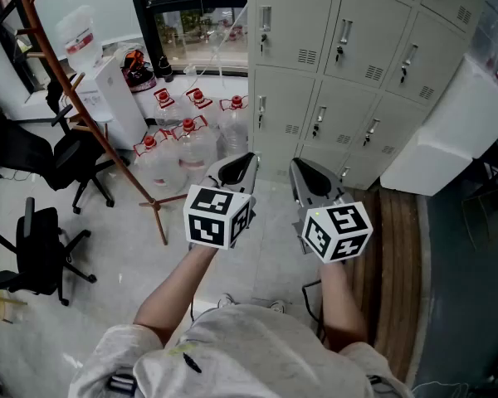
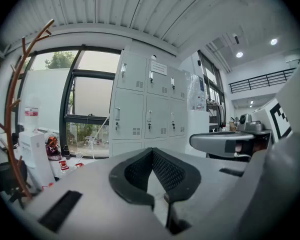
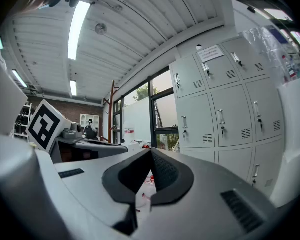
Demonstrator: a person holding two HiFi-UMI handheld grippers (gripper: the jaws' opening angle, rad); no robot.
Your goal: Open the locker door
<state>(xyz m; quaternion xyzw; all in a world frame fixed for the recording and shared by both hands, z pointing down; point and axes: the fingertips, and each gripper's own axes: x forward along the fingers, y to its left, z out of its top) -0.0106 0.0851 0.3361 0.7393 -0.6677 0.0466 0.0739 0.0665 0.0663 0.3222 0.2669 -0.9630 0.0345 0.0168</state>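
Note:
A bank of grey lockers stands ahead, all doors closed, each with a small handle and a key. My left gripper and right gripper hover side by side above the floor, well short of the lockers. Both are shut with nothing between the jaws. In the left gripper view the lockers lie straight beyond the left gripper, with the right gripper at the right edge. In the right gripper view the right gripper points left of the lockers, toward the window.
Several water jugs with red caps sit on the floor left of the lockers. A brown coat stand leans across the left side, with black office chairs beyond it. A white cabinet stands at the right.

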